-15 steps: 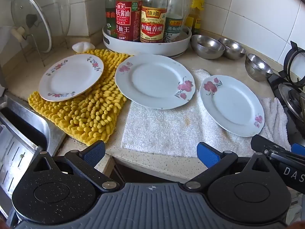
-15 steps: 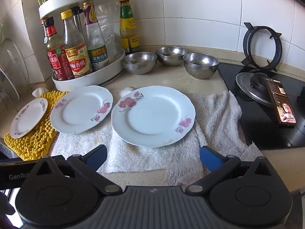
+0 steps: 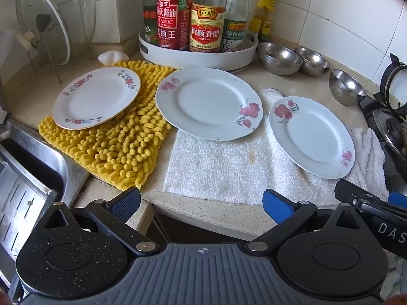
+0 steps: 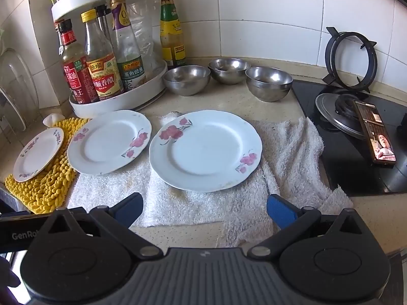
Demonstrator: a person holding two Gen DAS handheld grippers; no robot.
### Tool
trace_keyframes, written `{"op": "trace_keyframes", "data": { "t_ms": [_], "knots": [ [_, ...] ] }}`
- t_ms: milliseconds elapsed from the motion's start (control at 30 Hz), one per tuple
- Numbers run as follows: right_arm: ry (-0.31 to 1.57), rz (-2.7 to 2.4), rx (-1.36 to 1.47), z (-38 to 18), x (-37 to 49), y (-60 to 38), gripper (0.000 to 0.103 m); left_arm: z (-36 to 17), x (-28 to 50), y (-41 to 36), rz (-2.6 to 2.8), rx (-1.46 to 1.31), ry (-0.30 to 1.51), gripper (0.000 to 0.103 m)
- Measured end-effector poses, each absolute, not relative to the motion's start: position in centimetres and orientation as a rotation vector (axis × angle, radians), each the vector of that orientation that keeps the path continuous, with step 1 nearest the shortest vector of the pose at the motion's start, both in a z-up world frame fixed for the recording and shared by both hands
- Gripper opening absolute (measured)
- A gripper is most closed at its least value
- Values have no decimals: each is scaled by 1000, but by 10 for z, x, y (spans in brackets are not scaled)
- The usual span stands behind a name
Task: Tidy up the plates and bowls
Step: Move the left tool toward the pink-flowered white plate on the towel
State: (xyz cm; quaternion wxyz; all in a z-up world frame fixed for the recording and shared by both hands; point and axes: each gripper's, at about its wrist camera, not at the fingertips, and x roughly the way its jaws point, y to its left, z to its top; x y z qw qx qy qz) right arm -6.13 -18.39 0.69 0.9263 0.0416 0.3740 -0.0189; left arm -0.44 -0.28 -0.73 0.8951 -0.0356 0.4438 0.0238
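The left gripper (image 3: pixel 201 204) hangs over the counter's front edge, jaws spread wide, nothing between them. Taking the white towel (image 3: pixel 223 167) as landmark: the small plate (image 3: pixel 95 99) lies left of it on the yellow mat (image 3: pixel 119 150), two large plates (image 3: pixel 208 103) (image 3: pixel 311 136) rest on it, three steel bowls (image 4: pixel 187 80) stand behind it. The right gripper (image 4: pixel 204 209), equally wide and empty, hovers above the towel's near edge.

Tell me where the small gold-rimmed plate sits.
The small gold-rimmed plate lies far left in both views, on the yellow chenille mat, beside the sink.
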Motion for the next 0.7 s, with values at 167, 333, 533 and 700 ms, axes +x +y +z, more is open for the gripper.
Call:
{"op": "trace_keyframes", "data": {
  "t_ms": [167, 333, 533, 700],
  "knots": [
    [777, -32, 80, 6, -60, -179, 103, -3, -2, 6, 59, -84, 941, 103],
    [788, -22, 62, 6, -53, -178, 103, -4, 2, 5, 74, -102, 947, 103],
    [804, 27, 48, 3, -32, -180, 103, -6, 11, 2, 126, -126, 919, 102],
    [815, 73, 35, 0, -11, -184, 103, -5, 24, 0, 153, -174, 909, 102]
  ]
}}
